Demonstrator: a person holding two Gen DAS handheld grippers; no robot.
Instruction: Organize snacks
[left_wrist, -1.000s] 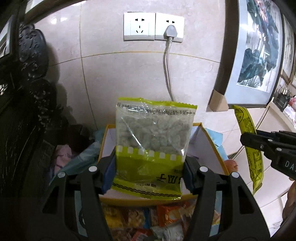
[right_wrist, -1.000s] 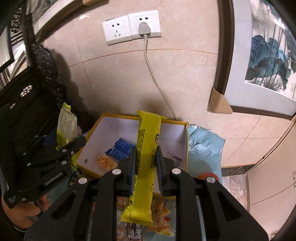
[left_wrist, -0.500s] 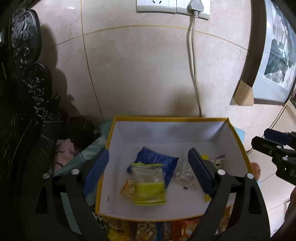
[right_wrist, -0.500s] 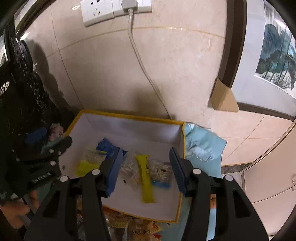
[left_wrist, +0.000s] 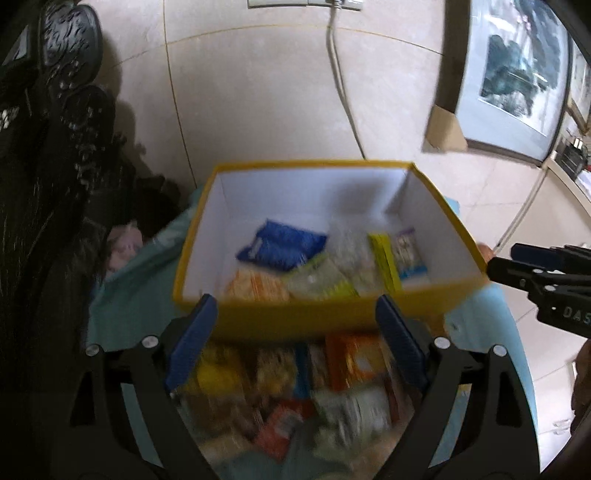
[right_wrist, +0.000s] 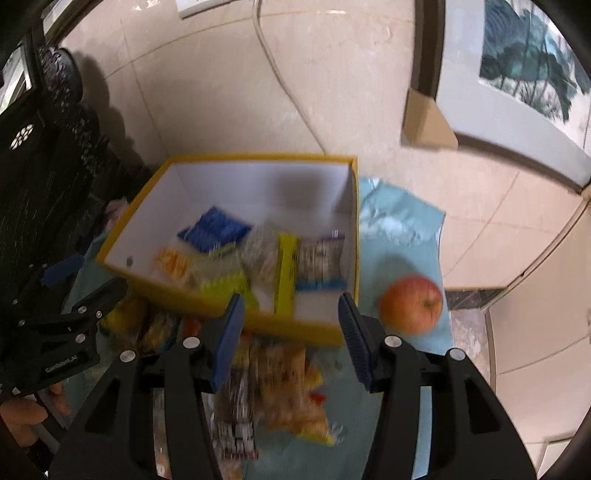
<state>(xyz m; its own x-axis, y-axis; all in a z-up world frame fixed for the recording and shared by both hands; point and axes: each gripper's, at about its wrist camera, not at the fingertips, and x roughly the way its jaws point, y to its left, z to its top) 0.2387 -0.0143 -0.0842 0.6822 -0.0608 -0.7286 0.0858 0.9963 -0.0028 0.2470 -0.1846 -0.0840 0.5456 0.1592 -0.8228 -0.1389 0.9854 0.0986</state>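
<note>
A yellow box (left_wrist: 325, 319) with white inside walls holds several snack packets: a blue one (left_wrist: 280, 245), a green-and-clear bag (left_wrist: 319, 280), a yellow stick pack (left_wrist: 386, 260). The box (right_wrist: 291, 325) also shows in the right wrist view with the yellow stick pack (right_wrist: 285, 273). My left gripper (left_wrist: 293, 339) is open and empty above a blurred pile of loose snack packets (left_wrist: 295, 391) in front of the box. My right gripper (right_wrist: 291, 334) is open and empty over loose packets (right_wrist: 273, 391) near the box's front edge.
The box and snacks lie on a light blue cloth (right_wrist: 399, 229). An apple (right_wrist: 412, 304) sits right of the box. A tiled wall with a cable (left_wrist: 341, 85) rises behind. Dark carved furniture (left_wrist: 48, 184) stands at the left, a framed picture (right_wrist: 524, 81) at the right.
Both grippers opened and dropped the green bag and the yellow stick pack into the box. Both have since pulled back and tilted down toward the loose packets in front of it.
</note>
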